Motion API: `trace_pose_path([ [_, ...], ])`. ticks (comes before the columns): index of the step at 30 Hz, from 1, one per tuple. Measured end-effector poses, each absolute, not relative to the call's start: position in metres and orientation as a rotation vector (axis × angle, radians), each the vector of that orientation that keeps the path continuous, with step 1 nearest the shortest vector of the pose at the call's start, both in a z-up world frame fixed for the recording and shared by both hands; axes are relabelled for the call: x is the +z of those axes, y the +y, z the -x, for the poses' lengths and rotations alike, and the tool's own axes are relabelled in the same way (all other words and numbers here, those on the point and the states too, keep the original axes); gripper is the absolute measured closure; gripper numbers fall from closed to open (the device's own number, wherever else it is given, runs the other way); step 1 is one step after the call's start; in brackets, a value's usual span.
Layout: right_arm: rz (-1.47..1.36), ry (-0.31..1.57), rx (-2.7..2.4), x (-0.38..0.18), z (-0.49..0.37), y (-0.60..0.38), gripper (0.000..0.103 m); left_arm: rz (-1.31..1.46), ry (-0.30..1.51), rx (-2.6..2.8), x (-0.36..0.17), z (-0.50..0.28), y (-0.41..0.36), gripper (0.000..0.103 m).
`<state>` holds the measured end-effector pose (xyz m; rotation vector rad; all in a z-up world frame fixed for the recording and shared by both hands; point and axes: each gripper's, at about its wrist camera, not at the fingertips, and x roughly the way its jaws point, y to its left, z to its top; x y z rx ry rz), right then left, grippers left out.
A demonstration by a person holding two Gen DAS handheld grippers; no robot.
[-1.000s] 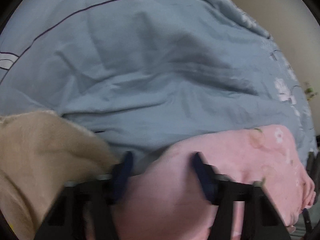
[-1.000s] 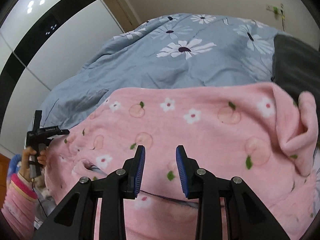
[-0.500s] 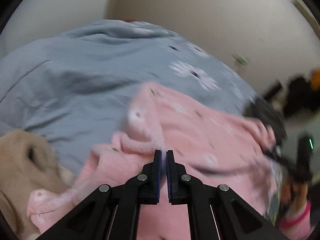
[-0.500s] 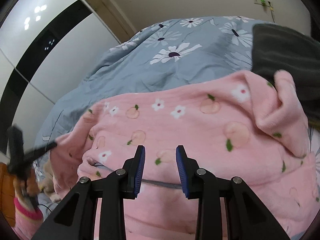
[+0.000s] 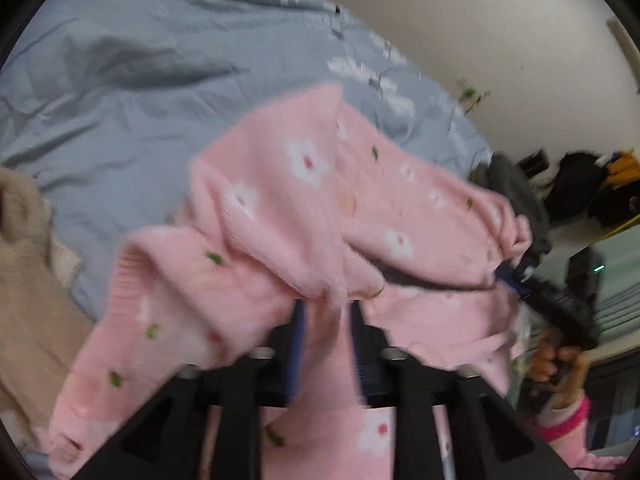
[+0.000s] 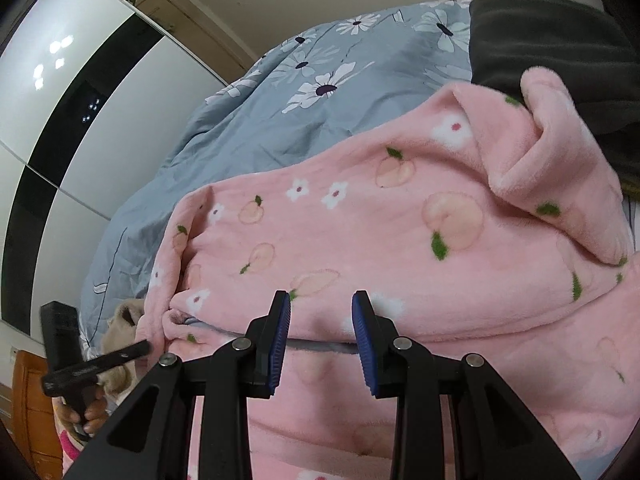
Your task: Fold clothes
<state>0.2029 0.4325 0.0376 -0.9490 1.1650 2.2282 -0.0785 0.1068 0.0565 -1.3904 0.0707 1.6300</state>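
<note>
A pink fleece garment with flowers and peaches lies on the bed, and one sleeve is doubled over towards the body. My left gripper is blurred, its jaws partly apart with a pink fold lying between them. Seen from the right wrist, the garment fills the foreground. My right gripper hangs open just above its folded hem, with nothing pinched. The left wrist view shows the right gripper at the garment's right edge. The left gripper sits at the garment's left edge in the right wrist view.
A blue flowered duvet covers the bed under everything. A beige garment lies at the left and a dark grey one at the far right. A white and black wardrobe stands to the left. A hand holds the right tool.
The left gripper's jaws, pressed together half a second ago, have spread apart, and the pink sleeve has swung over onto the garment. The right gripper keeps the same gap and has tilted slightly.
</note>
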Motion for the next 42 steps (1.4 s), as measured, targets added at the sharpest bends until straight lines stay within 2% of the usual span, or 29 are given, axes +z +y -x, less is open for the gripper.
trace_pose_path([
  [1,0.951,1.172,2.227,0.036,-0.202,0.433,0.07,1.377,0.042,1.66,0.061,0.085,0.1,0.043],
  [2,0.954,1.179,2.226,0.034,-0.202,0.433,0.07,1.364,0.011,1.7,0.065,0.093,0.091,0.041],
  [6,0.979,1.182,2.219,0.028,-0.195,0.433,0.07,1.463,-0.077,1.81,0.045,0.133,0.078,0.04],
  [11,0.987,1.19,2.204,0.026,-0.192,0.435,0.07,1.699,-0.374,1.606,-0.011,0.154,0.074,0.04],
  [13,0.999,1.181,2.199,0.026,-0.191,0.434,0.07,1.705,-0.423,1.555,-0.017,0.152,0.076,0.042],
  [15,1.01,1.176,2.194,0.026,-0.19,0.435,0.07,1.666,-0.418,1.562,-0.012,0.151,0.083,0.043],
  [16,1.014,1.175,2.19,0.026,-0.189,0.435,0.07,1.653,-0.413,1.572,-0.011,0.152,0.087,0.05],
  [17,1.016,1.179,2.185,0.025,-0.188,0.436,0.07,1.64,-0.409,1.582,-0.01,0.153,0.091,0.06],
  [18,1.018,1.182,2.18,0.024,-0.187,0.437,0.07,1.636,-0.406,1.585,-0.009,0.154,0.094,0.086],
  [19,1.017,1.187,2.177,0.024,-0.186,0.437,0.07,1.635,-0.398,1.59,-0.009,0.156,0.097,0.091],
  [25,1.027,1.175,2.178,0.025,-0.183,0.44,0.07,1.51,-0.282,1.733,0.021,0.177,0.102,0.093],
  [29,1.019,1.139,2.183,0.03,-0.185,0.443,0.07,1.365,-0.173,1.951,0.066,0.224,0.095,0.093],
  [32,0.996,1.094,2.184,0.037,-0.194,0.449,0.07,1.325,-0.112,2.114,0.076,0.265,0.09,0.093],
  [37,0.956,1.02,2.182,0.048,-0.207,0.458,0.07,1.488,-0.122,2.208,0.037,0.325,0.093,0.092],
  [42,0.914,0.891,2.146,0.07,-0.233,0.468,0.07,1.577,-0.117,2.236,0.005,0.342,0.102,0.093],
])
